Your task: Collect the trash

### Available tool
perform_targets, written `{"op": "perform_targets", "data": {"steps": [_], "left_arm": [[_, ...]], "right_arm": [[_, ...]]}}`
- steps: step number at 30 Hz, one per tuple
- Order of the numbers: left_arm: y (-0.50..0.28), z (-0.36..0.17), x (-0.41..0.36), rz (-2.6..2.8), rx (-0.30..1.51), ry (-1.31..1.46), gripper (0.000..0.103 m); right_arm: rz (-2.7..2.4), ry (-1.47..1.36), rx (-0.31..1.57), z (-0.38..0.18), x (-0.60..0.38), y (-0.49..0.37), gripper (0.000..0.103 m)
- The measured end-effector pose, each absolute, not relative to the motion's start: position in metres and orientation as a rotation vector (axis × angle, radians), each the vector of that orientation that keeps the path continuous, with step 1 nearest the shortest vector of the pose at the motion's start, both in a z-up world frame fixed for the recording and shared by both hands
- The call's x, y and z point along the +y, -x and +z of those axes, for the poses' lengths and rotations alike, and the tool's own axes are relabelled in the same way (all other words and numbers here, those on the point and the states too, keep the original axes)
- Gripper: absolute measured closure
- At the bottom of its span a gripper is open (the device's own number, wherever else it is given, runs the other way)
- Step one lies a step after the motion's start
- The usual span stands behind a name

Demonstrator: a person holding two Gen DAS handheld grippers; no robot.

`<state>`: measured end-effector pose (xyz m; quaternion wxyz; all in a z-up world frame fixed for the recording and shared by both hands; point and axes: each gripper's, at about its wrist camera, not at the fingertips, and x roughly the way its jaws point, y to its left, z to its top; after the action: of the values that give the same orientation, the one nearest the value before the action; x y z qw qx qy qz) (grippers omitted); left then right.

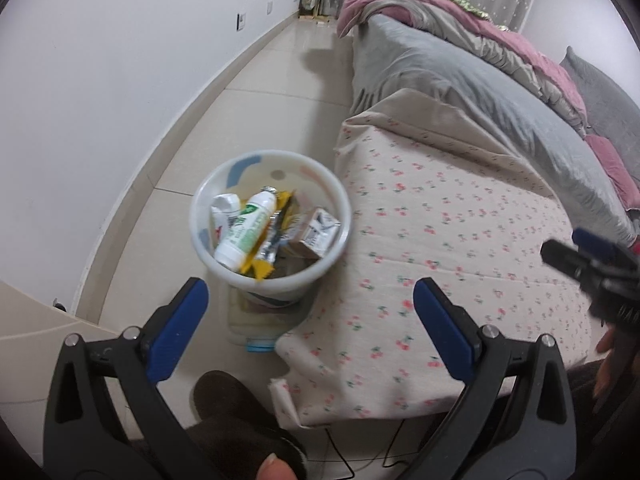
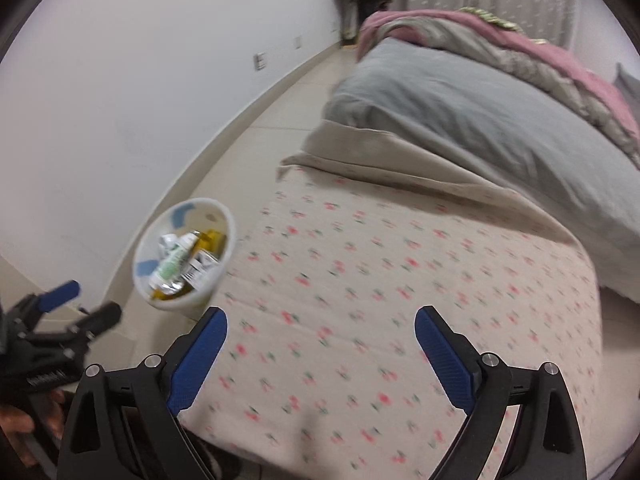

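Note:
A white plastic bin (image 1: 344,204) stands on the floor beside the bed's corner. Inside lie a white and green bottle (image 1: 246,228), a small brown carton (image 1: 316,234), a crumpled white pack (image 1: 224,210) and yellow and silver wrappers (image 1: 276,224). My left gripper (image 1: 310,308) hangs above and in front of the bin, jaws wide apart with nothing between them. My right gripper (image 2: 322,338) is over the flowered sheet, open and empty, with the bin (image 2: 230,240) off to its left. Each gripper also shows in the other's view: the right gripper (image 1: 592,264) and the left gripper (image 2: 68,312).
The bed (image 1: 460,240) has a cherry-print sheet, a grey duvet (image 1: 460,80) and pink bedding (image 1: 520,40) behind. A white wall (image 1: 100,100) runs along the left, with tiled floor (image 1: 280,80) between it and the bed. A dark slipper (image 1: 232,412) and a clear flat thing (image 1: 256,320) lie below the bin.

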<state>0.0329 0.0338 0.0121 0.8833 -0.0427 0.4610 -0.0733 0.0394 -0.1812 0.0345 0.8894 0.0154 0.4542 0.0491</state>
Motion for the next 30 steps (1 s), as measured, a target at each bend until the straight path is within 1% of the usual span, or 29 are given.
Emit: {"op": "perform_targets", "data": {"steps": [7,12,17,30], "left_arm": [[-0.014,0.010,0.006,-0.142,0.922,0.053,0.001],[-0.008,0.006,-0.006,-0.123,0.893,0.026,0.001],[-0.007,0.003,-0.012,-0.117,0.875,0.013,0.001],[-0.005,0.004,-0.014,-0.114,0.860,0.013,0.001]], "right_arm": [[-0.068,-0.107,0.790,0.021,-0.217,0.024,0.007],[-0.135,-0.143,0.798,0.004,-0.232,0.032,0.007],[-0.154,-0.131,0.734,0.008,-0.235,0.034,0.007],[-0.128,-0.166,0.773,0.000,-0.236,0.032,0.007]]}}
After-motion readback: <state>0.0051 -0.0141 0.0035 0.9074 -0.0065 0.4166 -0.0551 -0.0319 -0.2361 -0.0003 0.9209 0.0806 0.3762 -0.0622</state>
